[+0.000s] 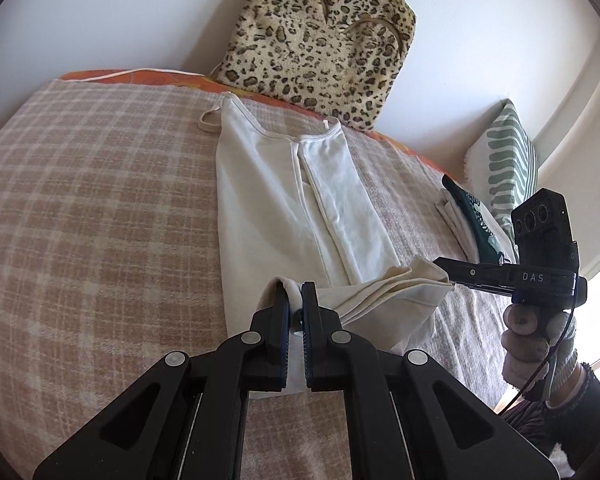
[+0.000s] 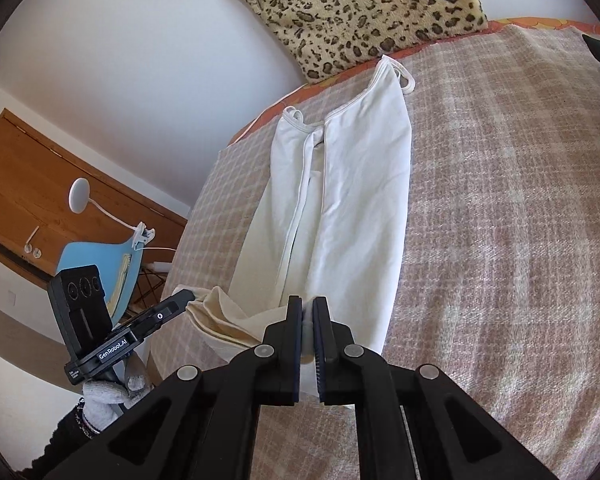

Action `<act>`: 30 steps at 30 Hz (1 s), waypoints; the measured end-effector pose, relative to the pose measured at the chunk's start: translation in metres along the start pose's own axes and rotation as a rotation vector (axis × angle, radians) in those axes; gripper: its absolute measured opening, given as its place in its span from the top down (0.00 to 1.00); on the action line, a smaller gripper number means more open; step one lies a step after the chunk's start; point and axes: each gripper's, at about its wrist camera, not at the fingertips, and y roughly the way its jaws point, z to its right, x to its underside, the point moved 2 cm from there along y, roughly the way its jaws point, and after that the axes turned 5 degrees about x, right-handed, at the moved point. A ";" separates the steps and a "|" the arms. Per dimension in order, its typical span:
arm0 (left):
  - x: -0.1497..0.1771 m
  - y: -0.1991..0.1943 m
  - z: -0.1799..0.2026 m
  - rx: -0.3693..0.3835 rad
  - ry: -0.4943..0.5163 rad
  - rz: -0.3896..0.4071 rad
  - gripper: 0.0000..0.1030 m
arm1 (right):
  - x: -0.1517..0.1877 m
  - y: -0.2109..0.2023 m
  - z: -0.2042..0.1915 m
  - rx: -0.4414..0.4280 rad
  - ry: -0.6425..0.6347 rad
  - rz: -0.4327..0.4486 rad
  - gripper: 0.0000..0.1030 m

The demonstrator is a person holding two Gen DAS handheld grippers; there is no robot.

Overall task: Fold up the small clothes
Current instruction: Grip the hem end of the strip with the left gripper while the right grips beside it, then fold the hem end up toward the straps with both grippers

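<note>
Top (image 1: 276,196) lengthwise on blanket (image 1: 100,200), cushion (image 1: 320,40) behind it.

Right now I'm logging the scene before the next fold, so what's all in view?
top: one, cream, on the blanket, near hem lifted
blanket: one, beige check, covering the bed
leopard cushion: one, tan and black, against the wall
striped cushion: one, green and white, far right
folded clothes: small pile, white and dark green, right edge
lamp: one, white, left background
left gripper: black, shut on hem
right gripper: black, shut on hem
gloved hands: two, grey
</note>
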 end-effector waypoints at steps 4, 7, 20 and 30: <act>-0.004 0.011 -0.008 -0.018 -0.019 -0.006 0.96 | -0.011 0.011 0.005 0.045 0.011 0.001 0.97; -0.005 0.015 -0.010 -0.027 -0.021 -0.008 0.96 | -0.013 0.019 0.018 0.062 0.067 -0.016 0.97; -0.017 0.002 -0.013 -0.058 -0.011 0.030 0.89 | -0.015 -0.018 0.013 0.071 -0.002 0.088 0.69; -0.001 -0.019 0.003 -0.030 0.087 0.072 0.73 | 0.026 0.025 -0.045 0.118 -0.322 -0.011 0.72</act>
